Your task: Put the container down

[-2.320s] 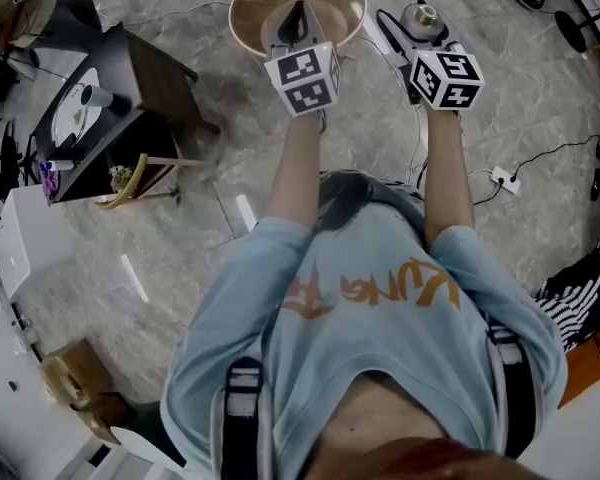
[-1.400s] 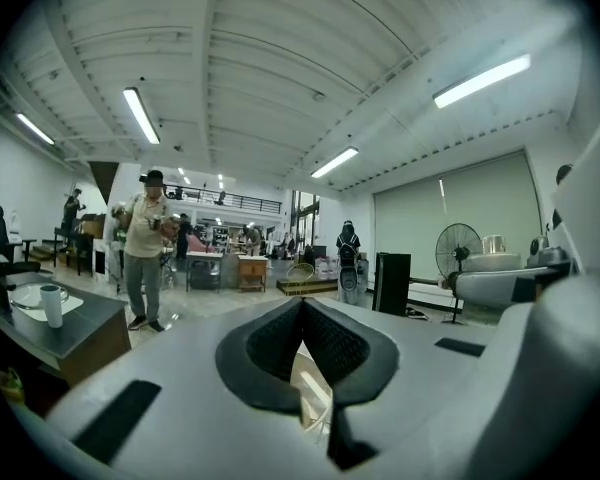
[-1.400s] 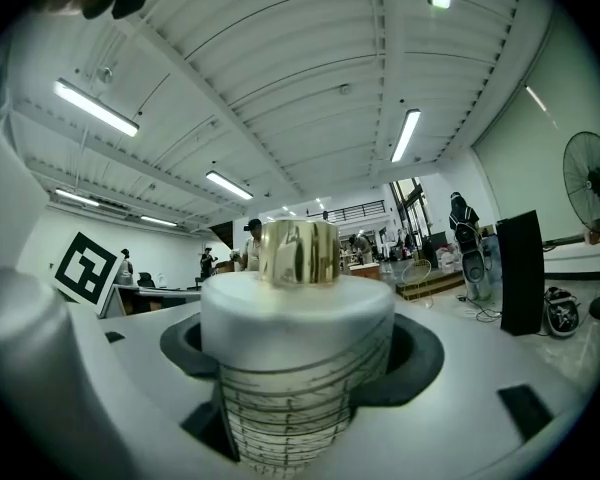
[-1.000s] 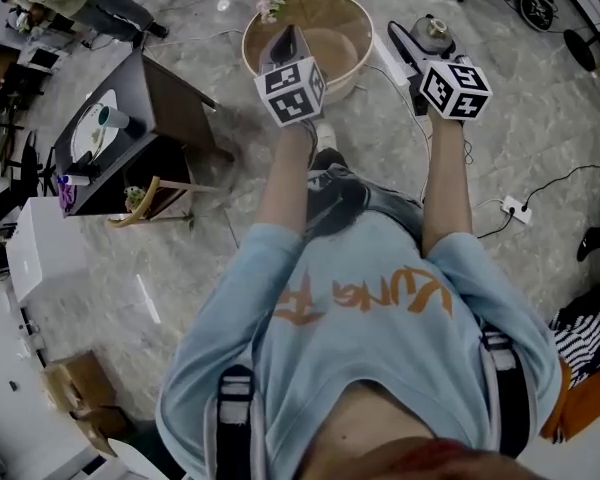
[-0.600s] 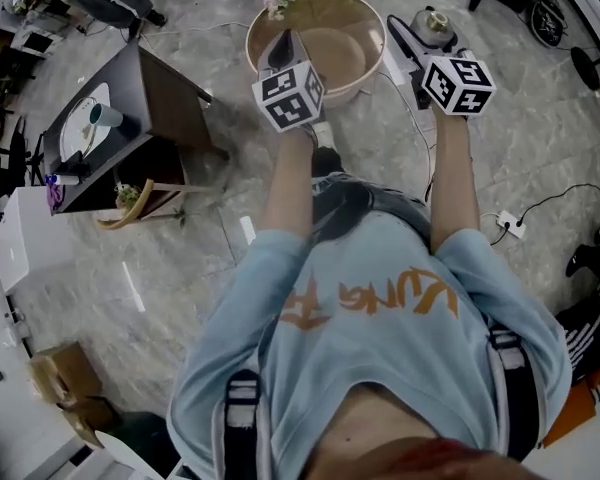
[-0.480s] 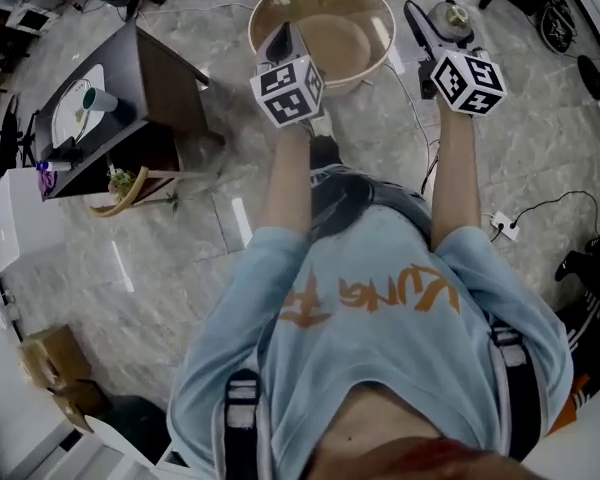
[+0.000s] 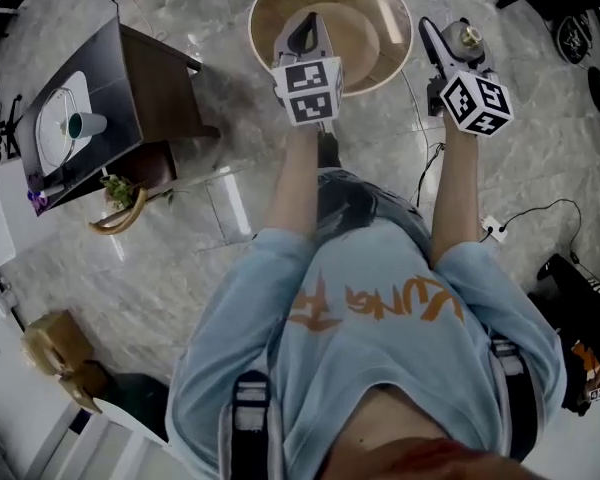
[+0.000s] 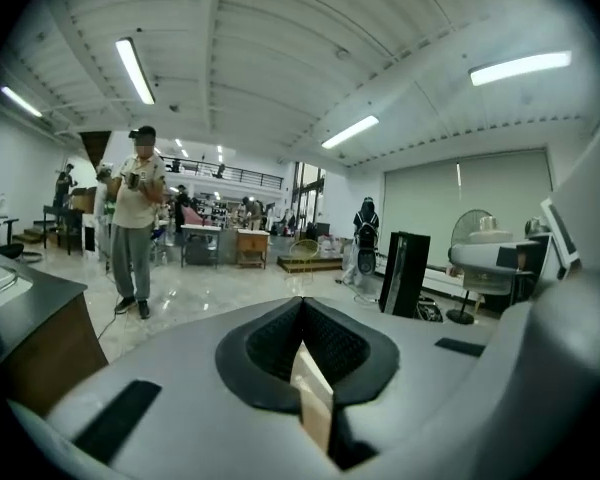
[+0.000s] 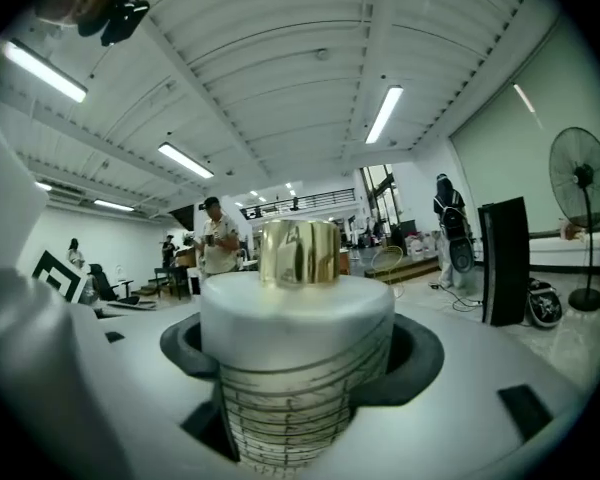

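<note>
A big round wooden container (image 7: 388, 28) hangs above the marble floor, ahead of the person. My left gripper (image 7: 302, 30) is shut on the near rim; in the left gripper view a thin wooden edge (image 8: 311, 408) shows pinched between the dark pads. My right gripper (image 7: 458, 46) is to the container's right and is shut on a small bottle (image 7: 469, 36). In the right gripper view the bottle (image 9: 295, 358) stands upright between the jaws, with a gold cap, a white shoulder and a lined glass body.
A dark side table (image 7: 130, 78) with a plate and a teal cup (image 7: 85, 125) stands to the left. A power strip (image 7: 492, 228) and cables lie on the floor at right. A cardboard box (image 7: 45, 343) is lower left. A person (image 8: 135, 228) stands in the hall.
The head view has shifted over the floor: the side table and the cables sit elsewhere in the picture. Both grippers keep their hold, and the container has stayed under the left gripper.
</note>
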`<state>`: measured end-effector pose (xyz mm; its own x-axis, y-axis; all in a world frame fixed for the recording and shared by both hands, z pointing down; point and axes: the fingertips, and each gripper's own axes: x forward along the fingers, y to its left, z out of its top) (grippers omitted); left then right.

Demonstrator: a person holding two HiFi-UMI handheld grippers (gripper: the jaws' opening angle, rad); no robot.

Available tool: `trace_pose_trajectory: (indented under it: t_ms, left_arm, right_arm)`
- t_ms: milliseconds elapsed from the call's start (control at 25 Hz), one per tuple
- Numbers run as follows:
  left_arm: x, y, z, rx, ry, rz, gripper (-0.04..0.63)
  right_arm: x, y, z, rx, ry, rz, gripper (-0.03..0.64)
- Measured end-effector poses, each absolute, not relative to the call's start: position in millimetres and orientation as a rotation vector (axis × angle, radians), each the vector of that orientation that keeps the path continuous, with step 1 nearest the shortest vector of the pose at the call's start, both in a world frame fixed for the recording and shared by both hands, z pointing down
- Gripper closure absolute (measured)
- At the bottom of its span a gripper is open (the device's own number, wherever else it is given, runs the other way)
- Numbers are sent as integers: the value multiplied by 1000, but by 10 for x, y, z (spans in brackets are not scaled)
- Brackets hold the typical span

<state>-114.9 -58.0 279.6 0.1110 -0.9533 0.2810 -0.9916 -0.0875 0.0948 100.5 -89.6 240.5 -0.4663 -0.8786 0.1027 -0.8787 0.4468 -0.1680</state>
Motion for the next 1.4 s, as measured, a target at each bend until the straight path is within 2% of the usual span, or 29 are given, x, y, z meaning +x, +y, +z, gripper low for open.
trace_pose_trajectory:
  t_ms: [480,880,1120,1400]
  left_arm:
    - [-1042,-2173,3494,2221,-1632,347,569]
    - [-942,-2279,4003,2156,-1526,382,569]
    - [-866,-2461,4388,2180,-1520,384,570]
    - [-711,-2659,5230,2220,-1443,421,569]
  right_arm:
    - [1291,-1996,3128,1850,-2360,445,258]
    - [1023,-2016,3738,1723,-2291,533,258]
    - [812,-2104,4520,1535,-2291,536,258]
    - [562,-2298,5446,1293,-2321,526,258]
